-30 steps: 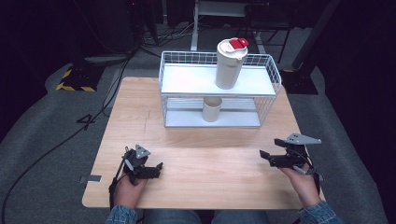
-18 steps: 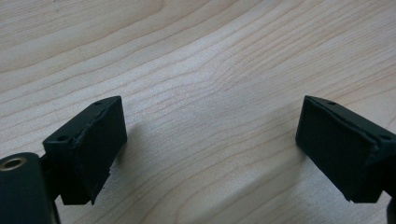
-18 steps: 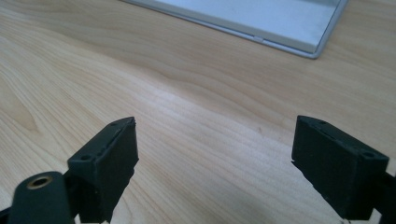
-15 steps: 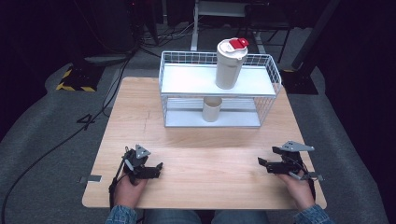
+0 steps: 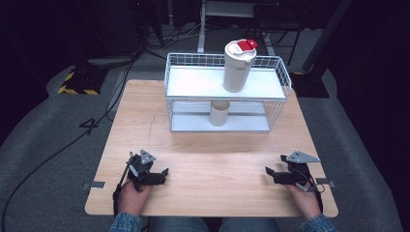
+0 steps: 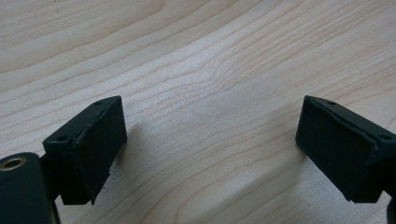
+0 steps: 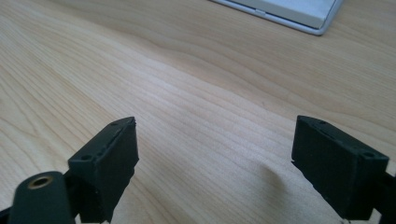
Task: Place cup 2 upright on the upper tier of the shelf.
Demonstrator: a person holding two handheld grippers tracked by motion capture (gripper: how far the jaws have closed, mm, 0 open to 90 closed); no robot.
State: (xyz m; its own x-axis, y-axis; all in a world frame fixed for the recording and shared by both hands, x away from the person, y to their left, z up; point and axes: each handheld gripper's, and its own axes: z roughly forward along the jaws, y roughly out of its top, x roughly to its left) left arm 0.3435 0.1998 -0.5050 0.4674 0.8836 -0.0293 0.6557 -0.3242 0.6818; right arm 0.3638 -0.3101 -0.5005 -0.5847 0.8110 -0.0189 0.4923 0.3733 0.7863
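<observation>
Both grippers rest low at the table's (image 5: pixel 212 150) near edge, left gripper (image 5: pixel 163 173) and right gripper (image 5: pixel 269 171) with jaws wide apart, empty. The bottle (image 5: pixel 238 65) stands upright atop the far rack (image 5: pixel 276 72).

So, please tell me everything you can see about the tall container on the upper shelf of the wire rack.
The tall container is a cream cylinder, plastic by its look, with a white lid and a red flap on top. It stands upright on the white upper shelf of the wire rack, toward its right side. Only the shelf touches it.
</observation>
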